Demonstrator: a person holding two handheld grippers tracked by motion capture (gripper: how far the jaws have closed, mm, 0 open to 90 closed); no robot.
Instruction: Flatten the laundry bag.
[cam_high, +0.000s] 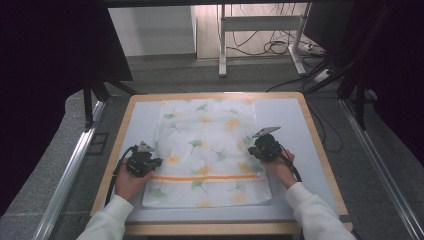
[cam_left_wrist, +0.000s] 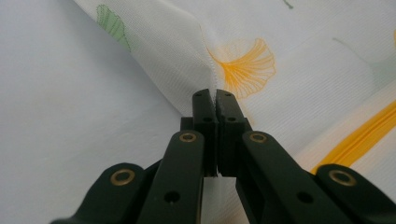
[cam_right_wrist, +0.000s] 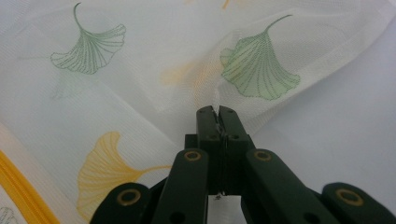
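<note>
Cloth (cam_high: 207, 150) flat on table (cam_high: 305, 125); left gripper (cam_left_wrist: 215, 95), right gripper (cam_right_wrist: 217, 111) fingers clamped on opposite edges.

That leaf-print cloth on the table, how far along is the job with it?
Early on. The cloth lies spread flat on the table, nothing folded yet. In hand: the left gripper is shut on its left edge and the right gripper on its right edge, each pinching a small ridge. Any lifting or folding is left.
</note>
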